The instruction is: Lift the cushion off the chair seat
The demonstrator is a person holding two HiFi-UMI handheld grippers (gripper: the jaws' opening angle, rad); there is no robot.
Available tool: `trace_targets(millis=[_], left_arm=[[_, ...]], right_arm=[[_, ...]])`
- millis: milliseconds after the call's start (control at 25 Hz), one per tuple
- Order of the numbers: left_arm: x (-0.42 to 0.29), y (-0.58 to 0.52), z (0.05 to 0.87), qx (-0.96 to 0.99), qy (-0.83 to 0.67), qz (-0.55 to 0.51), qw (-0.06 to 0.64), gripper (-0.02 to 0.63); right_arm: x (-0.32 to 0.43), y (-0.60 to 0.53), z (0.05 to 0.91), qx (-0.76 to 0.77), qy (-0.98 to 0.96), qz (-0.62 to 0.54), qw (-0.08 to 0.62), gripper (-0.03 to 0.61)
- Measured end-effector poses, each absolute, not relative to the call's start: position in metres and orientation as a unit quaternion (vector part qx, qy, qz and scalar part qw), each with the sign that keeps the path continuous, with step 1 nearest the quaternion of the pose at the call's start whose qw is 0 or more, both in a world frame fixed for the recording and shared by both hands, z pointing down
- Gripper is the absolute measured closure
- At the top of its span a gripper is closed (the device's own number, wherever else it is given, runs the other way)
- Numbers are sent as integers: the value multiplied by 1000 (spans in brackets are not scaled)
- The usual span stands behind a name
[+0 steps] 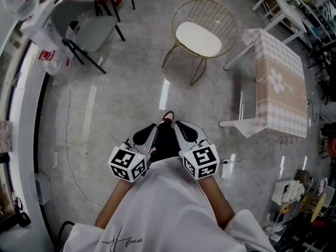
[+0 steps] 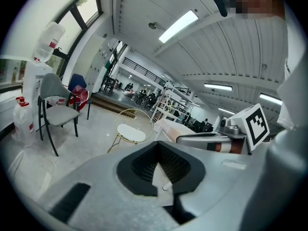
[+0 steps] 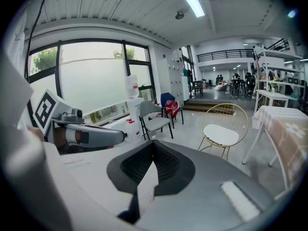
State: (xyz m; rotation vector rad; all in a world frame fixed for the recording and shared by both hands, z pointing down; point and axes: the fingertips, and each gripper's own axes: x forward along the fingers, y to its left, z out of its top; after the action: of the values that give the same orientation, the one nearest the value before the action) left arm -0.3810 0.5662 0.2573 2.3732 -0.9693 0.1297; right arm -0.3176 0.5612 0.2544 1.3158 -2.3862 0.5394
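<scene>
White cushion (image 1: 198,39) on gold chair (image 1: 224,21)

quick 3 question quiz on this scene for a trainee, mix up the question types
1. True or false: the white cushion lies on the seat of the gold wire chair.
2. Multiple choice: in the head view, what stands just right of that chair? A) a table with a checked cloth B) a sofa C) a fridge
3. Fill in: the left gripper and the right gripper are held close in front of the person, far from the chair, with nothing between their jaws, which are ____.

Key: 1 true; 2 A; 3 shut
</scene>
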Motion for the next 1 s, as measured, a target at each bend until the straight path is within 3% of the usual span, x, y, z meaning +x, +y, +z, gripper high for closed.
trace_targets(millis=[520, 1000], left_arm=[[-364, 476, 254, 891, -345, 64, 289, 615], [-295, 372, 252, 901, -313, 96, 284, 615]], right_arm=[[-297, 476, 257, 478, -835, 209, 173, 573], [-237, 371, 263, 497, -820, 237, 156, 572]])
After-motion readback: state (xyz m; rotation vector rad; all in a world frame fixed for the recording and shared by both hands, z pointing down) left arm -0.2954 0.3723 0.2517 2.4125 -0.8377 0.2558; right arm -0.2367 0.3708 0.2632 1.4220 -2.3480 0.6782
